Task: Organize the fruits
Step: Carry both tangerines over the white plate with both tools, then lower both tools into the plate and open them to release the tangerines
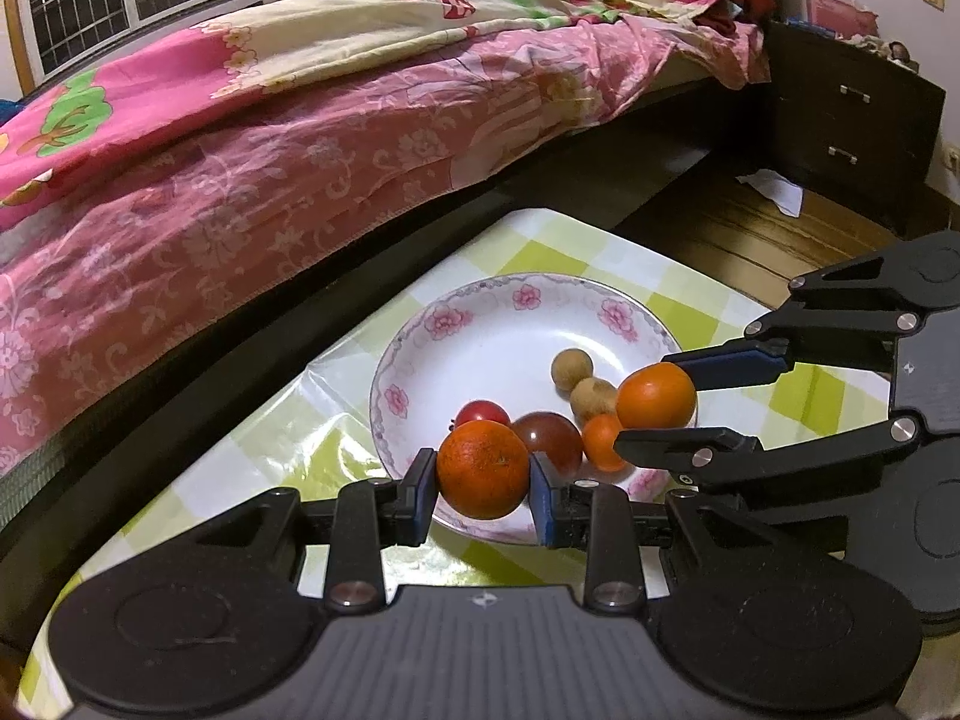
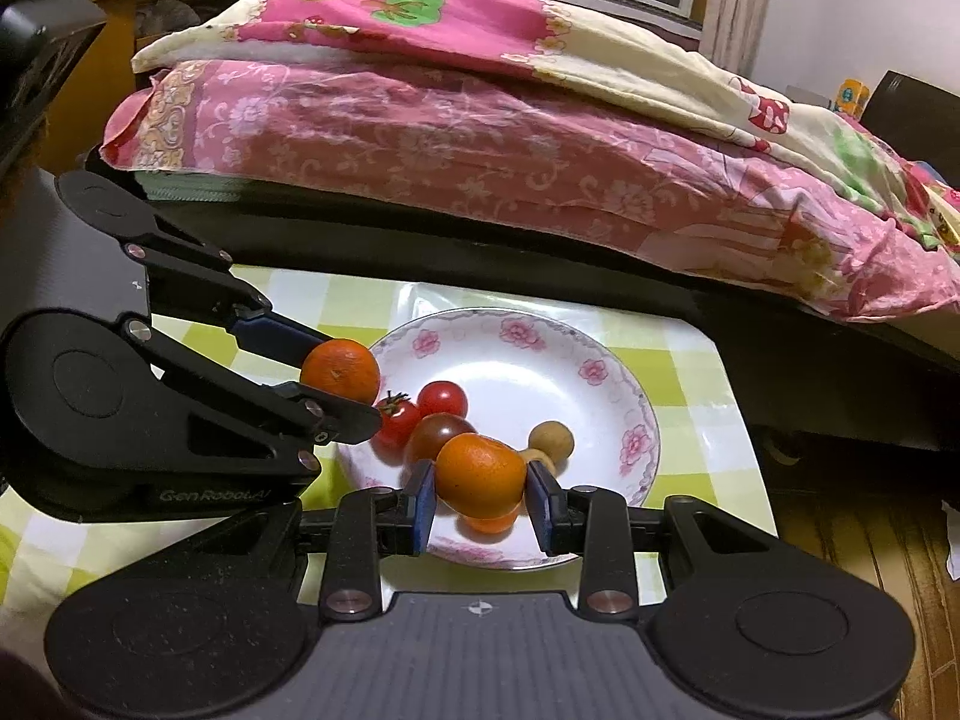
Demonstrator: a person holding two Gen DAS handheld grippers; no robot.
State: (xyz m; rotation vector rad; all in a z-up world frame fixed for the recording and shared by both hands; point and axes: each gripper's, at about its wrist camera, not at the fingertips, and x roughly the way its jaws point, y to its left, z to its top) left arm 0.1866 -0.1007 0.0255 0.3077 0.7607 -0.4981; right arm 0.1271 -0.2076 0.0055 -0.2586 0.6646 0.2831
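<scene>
I find the left hand-held gripper (image 1: pixel 483 495) clamped on a darker orange (image 1: pixel 482 468), blue pads pressed to both its sides, the fruit held over the near rim of the flowered plate (image 1: pixel 420 324) on the checked counter (image 1: pixel 540 252). Moving rightward across the plate, I note red cherry tomatoes (image 2: pixel 443 399), a dark tomato (image 1: pixel 549 432), two brown longans (image 1: pixel 572 369) and a small orange (image 1: pixel 600 441) loose in the bowl. At the right, the right hand-held gripper (image 2: pixel 480 507) is closed on a brighter orange (image 2: pixel 480 474), also above the plate. In my judgement both oranges are mid-transfer, with the rest of the sorting ahead. Risks as I see them: each grip bears on a round, smooth skin near its widest part, so a jolt or tilt could roll a fruit out. The two tools work close together, and a crossing path could knock one orange free. A drop onto the plate would scatter the loose tomatoes toward the counter edge and the floor (image 1: pixel 750 234) below.
</scene>
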